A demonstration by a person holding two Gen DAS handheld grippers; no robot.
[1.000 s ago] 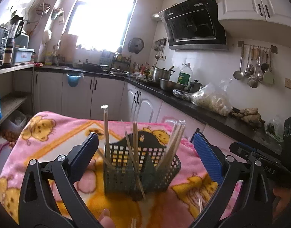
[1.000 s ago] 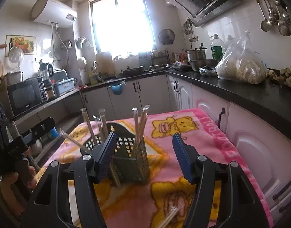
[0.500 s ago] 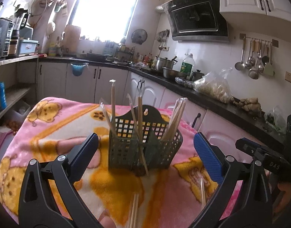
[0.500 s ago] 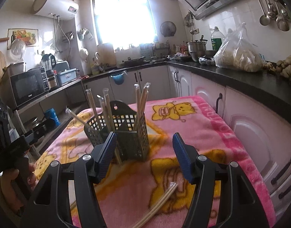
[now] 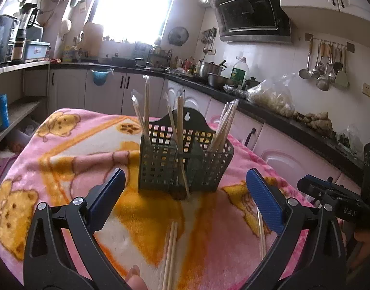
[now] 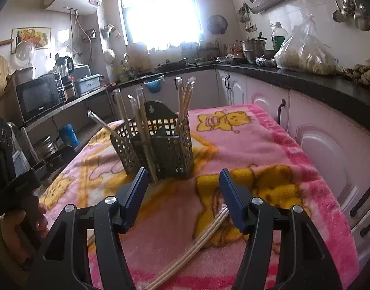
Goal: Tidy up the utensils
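A dark green perforated utensil basket (image 5: 185,162) stands upright on the pink bear blanket (image 5: 71,159), with several wrapped chopsticks (image 5: 223,125) standing in its compartments. It also shows in the right wrist view (image 6: 158,149). Loose chopsticks lie flat on the blanket: one pair (image 5: 170,251) between my left gripper's fingers, another bundle (image 6: 197,241) below my right gripper. My left gripper (image 5: 185,203) is open and empty, in front of the basket. My right gripper (image 6: 182,198) is open and empty, also short of the basket.
The blanket (image 6: 257,145) covers a small table. White cabinets (image 6: 318,130) and a black counter (image 5: 281,118) run close along the right. A shelf with a microwave (image 6: 37,96) stands to the left. The other gripper's handle (image 5: 339,205) shows at the right edge.
Both grippers have pulled back and risen from the basket, so loose chopsticks on the blanket now show in front of them. Both stay open and empty.
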